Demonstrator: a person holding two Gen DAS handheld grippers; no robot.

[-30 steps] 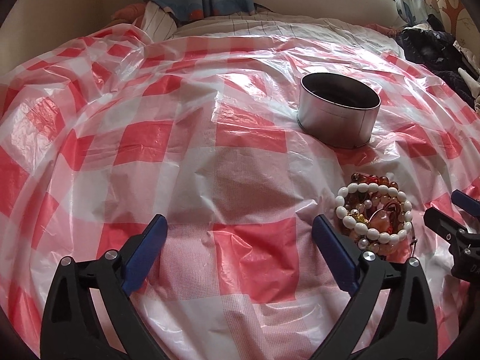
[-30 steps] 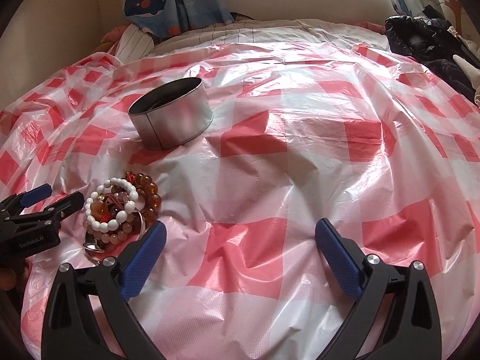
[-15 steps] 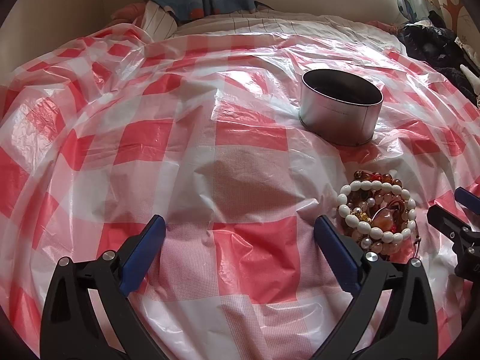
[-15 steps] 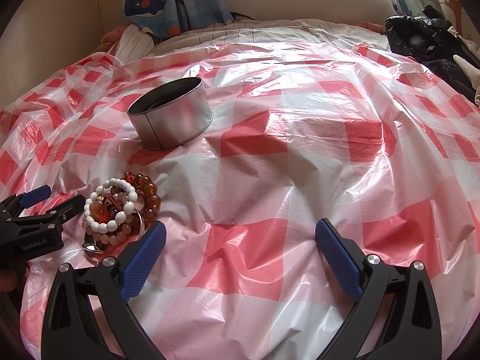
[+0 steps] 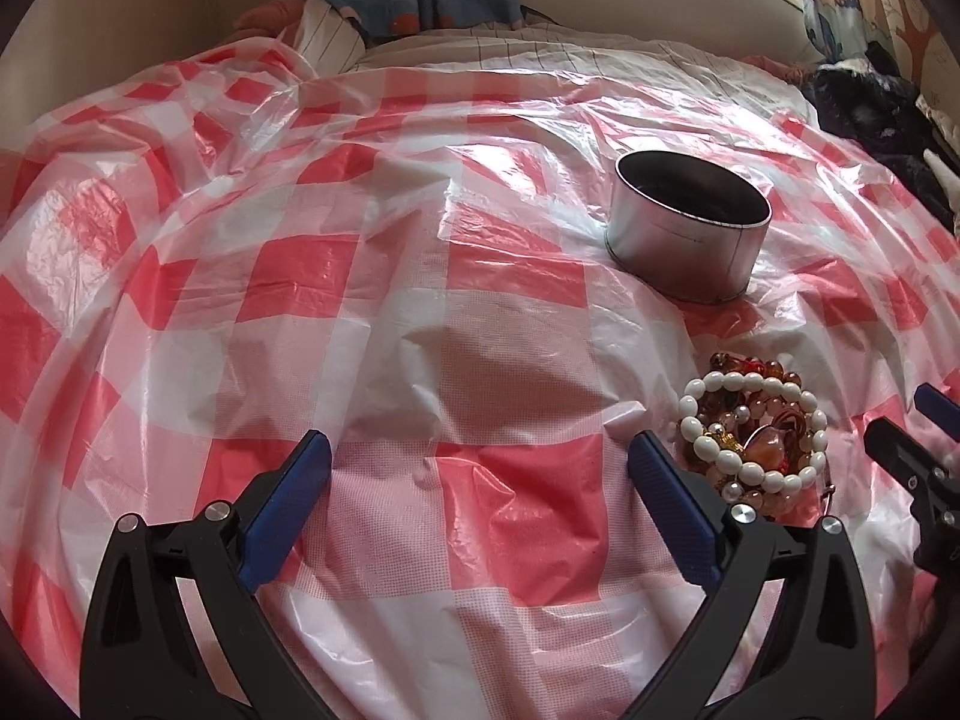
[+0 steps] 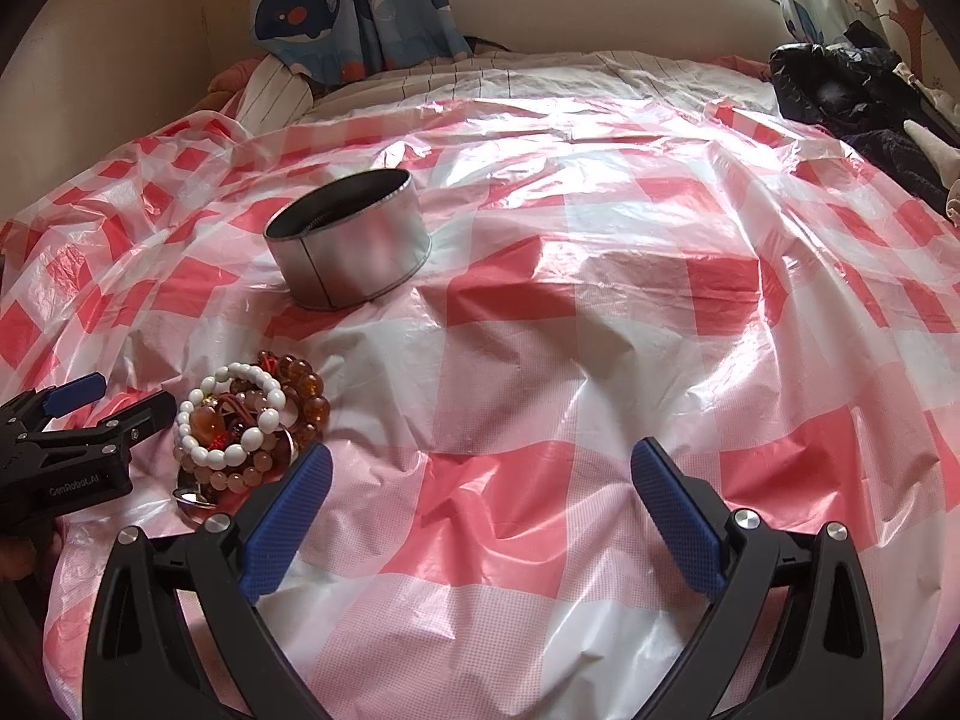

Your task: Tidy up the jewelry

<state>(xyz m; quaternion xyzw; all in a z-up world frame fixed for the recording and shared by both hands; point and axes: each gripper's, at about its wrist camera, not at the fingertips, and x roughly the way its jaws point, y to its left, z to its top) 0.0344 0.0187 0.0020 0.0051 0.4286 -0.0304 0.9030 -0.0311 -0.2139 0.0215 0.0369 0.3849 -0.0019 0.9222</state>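
Both tools gape empty; only the right view shows whale curtain (image 6: 354,6) fully beyond bracelets (image 6: 249,426).

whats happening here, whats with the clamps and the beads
A person holds a two-finger gripper in each hand over a bed covered with a red-and-white checked plastic sheet. Both the left gripper and the right gripper are open and hold nothing. A pile of beaded bracelets lies on the sheet between them, untouched. Beyond the pile stands an open round metal tin; nothing can be seen in it, so sorting has not begun.
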